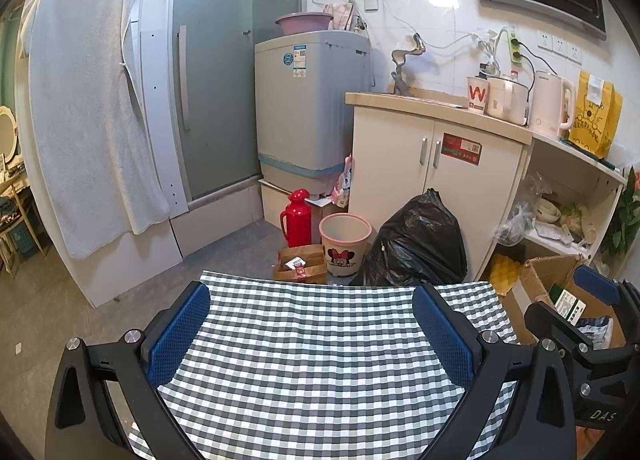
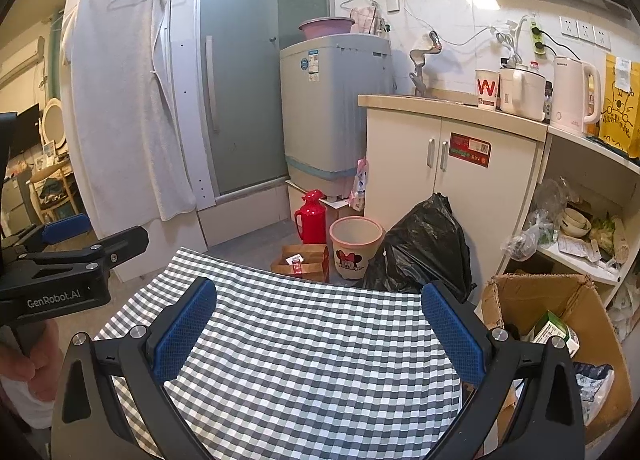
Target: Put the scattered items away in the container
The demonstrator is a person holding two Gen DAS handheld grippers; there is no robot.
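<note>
My left gripper [image 1: 312,336] hangs open over the grey-and-white checked tablecloth [image 1: 320,372], nothing between its blue pads [image 1: 180,336]. My right gripper [image 2: 318,334] is open too, over the same cloth [image 2: 312,380], and also empty. Each gripper shows in the other's view: the right gripper [image 1: 576,300] at the right edge, the left gripper [image 2: 96,236] at the left with a hand on its grip. An open cardboard box [image 2: 532,292] stands just right of the table, with a green-and-white carton [image 2: 554,330] and a blue-white packet [image 2: 596,380] inside. No loose items show on the cloth.
Beyond the table's far edge stand a black rubbish bag [image 2: 424,248], a pink cartoon bin [image 2: 354,248], a brown paper bag [image 2: 302,262] and a red flask [image 2: 312,219]. A white cabinet [image 2: 452,179] and cluttered shelves [image 2: 580,236] sit to the right.
</note>
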